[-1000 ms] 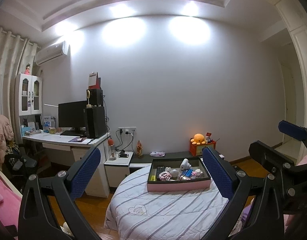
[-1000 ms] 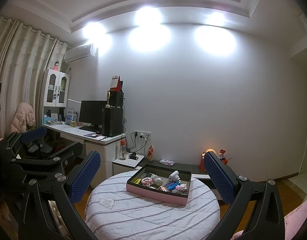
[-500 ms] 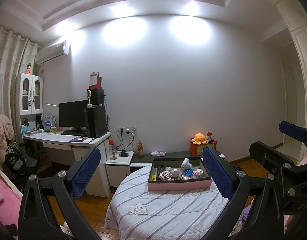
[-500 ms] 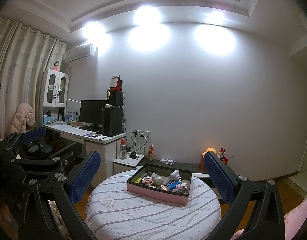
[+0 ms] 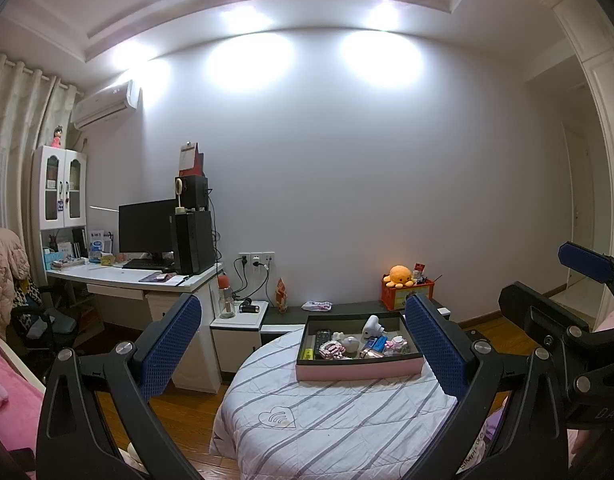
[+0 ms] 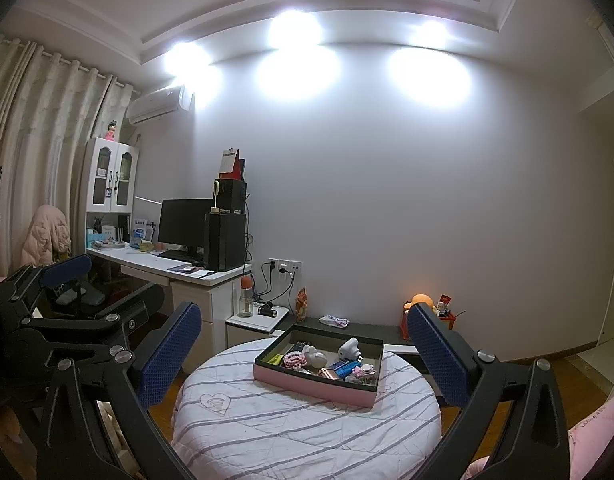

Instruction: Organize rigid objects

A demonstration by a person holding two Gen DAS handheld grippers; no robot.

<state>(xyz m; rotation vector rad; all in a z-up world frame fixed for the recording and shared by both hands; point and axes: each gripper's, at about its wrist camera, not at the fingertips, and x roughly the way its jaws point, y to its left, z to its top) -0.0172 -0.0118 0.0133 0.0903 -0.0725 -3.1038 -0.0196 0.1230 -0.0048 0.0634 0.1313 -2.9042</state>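
A pink-sided tray point(image 5: 359, 372) point(image 6: 315, 386) with a dark inside sits on a round table point(image 5: 331, 420) point(image 6: 307, 432) covered in white striped cloth. In it lie several small items: a white dryer-shaped gadget point(image 5: 371, 326) point(image 6: 349, 348), a black remote point(image 5: 323, 338), a blue item point(image 6: 345, 368) and a pink piece point(image 5: 331, 348). My left gripper point(image 5: 303, 312) is open and empty, well short of the table. My right gripper point(image 6: 303, 310) is also open and empty, at about the same distance. Each view catches the other gripper at its edge.
A white desk point(image 5: 139, 276) with a monitor point(image 5: 147, 226) and a computer tower point(image 5: 193, 242) stands at the left. A nightstand point(image 5: 239, 320) and a low dark bench with an orange plush point(image 5: 403, 276) line the wall. Wooden floor surrounds the table. Pink bedding point(image 5: 11, 400) is at the edges.
Both views have drifted only slightly. The tray, its contents and the open grippers look the same.
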